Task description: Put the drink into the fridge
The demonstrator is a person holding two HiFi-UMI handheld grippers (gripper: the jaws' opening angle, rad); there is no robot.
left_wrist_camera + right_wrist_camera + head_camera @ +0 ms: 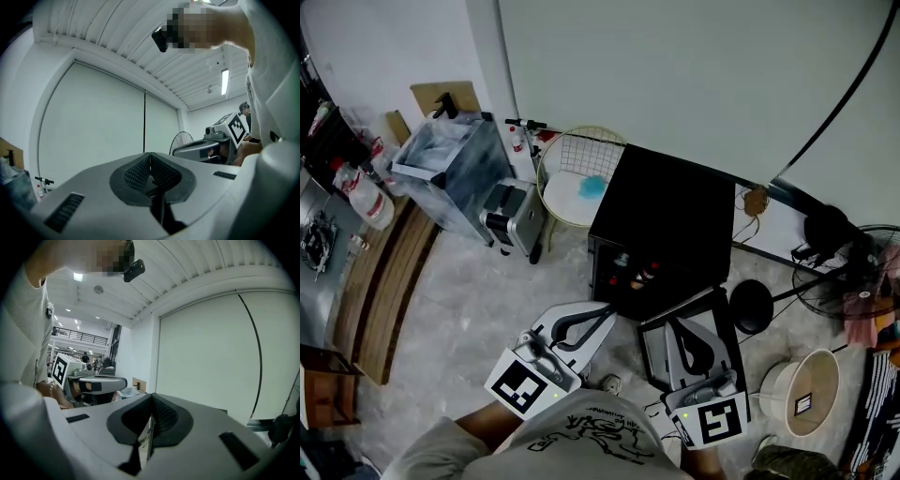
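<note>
Holding: nothing in either tool. The left gripper (598,319) (150,164) has its jaws pressed together with no gap, and the right gripper (686,337) (151,418) is closed the same way on empty air.
Aim: both gripper views look up at the wall and ceiling. From the head view, both tools hover low, just in front of the fridge.
Fridge: the black fridge (666,216) stands on the floor near the wall. Its front is open and the door (652,361) is swung out on the person's right, under the right gripper.
Drink: small bottles (636,270), one of them red-capped, show on the shelf inside the open front. Which one is the task's drink cannot be told.
Step in hand: judged from this layout, the drink is already inside and closing the door is what remains.
Doing it well: the closed right gripper should serve as a blunt pusher. It should be set against the door's free edge and swept round in the door's own arc.
Left tool: best kept back from the closing gap.
Pace: slow, so the bottles do not rock, ending with a firm press to seat the seal.
</note>
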